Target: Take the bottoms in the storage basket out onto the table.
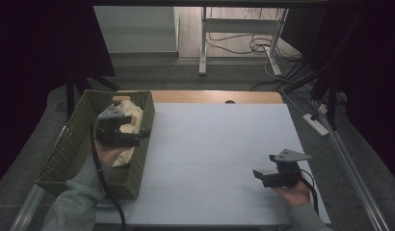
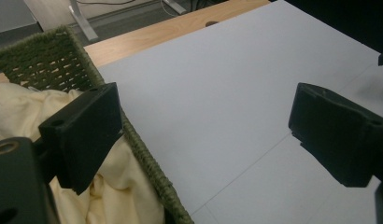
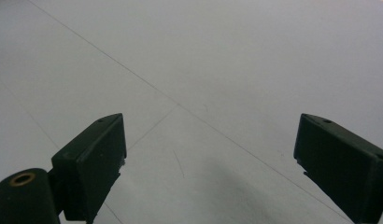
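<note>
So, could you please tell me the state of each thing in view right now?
Left gripper: open, empty, above the basket's rim.
Right gripper: open, empty, over the white table top.
Green woven basket: upright at the table's left edge.
Cream cloth: crumpled inside the basket.

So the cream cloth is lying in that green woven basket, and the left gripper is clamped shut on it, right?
Not quite. The cream cloth does lie in the green woven basket, but the left gripper is open and holds nothing; the left gripper view shows its jaws wide apart.

High view overlooks the table (image 1: 219, 159); gripper views skim it closely.
</note>
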Motion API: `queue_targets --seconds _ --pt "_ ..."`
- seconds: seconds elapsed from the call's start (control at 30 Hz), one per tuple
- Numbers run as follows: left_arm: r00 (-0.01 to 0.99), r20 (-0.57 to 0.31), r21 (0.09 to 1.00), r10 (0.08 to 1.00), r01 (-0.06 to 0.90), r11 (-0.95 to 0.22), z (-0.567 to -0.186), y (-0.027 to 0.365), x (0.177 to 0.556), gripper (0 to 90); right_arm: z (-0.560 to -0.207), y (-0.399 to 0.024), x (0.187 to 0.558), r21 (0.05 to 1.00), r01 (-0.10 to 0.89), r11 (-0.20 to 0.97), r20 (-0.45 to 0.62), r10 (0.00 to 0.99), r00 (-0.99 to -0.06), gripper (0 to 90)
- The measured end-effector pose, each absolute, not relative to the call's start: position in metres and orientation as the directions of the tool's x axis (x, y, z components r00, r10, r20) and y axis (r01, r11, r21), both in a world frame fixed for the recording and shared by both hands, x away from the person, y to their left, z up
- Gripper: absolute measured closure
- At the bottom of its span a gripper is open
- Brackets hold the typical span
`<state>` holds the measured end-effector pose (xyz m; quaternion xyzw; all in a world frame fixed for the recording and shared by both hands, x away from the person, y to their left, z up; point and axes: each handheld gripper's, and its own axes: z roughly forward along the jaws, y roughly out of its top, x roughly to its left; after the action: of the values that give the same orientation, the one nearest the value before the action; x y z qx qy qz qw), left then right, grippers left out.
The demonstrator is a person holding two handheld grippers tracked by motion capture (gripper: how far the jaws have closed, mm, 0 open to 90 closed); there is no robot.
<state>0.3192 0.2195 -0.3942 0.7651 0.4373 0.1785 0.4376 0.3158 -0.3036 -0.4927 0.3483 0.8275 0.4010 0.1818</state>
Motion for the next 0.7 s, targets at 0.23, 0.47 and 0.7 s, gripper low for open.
queue_targets --seconds 0.23,0.47,0.7 --pt "0.549 -0.107 0.826 0.829 0.513 -0.233 -0.388 0.218 0.330 9.2 -0.494 -0.303 0.316 0.785 0.433 0.443 -0.025 0.721 -0.693 9.7" --pt "0.542 -0.099 0.823 0.835 0.516 -0.237 -0.385 0.217 0.342 9.2 -0.494 -0.302 0.317 0.782 0.433 0.448 -0.028 0.719 -0.694 9.7" --pt "0.532 -0.085 0.818 0.843 0.520 -0.246 -0.380 0.218 0.355 8.8 -0.496 -0.302 0.317 0.775 0.444 0.449 -0.025 0.725 -0.689 9.8"
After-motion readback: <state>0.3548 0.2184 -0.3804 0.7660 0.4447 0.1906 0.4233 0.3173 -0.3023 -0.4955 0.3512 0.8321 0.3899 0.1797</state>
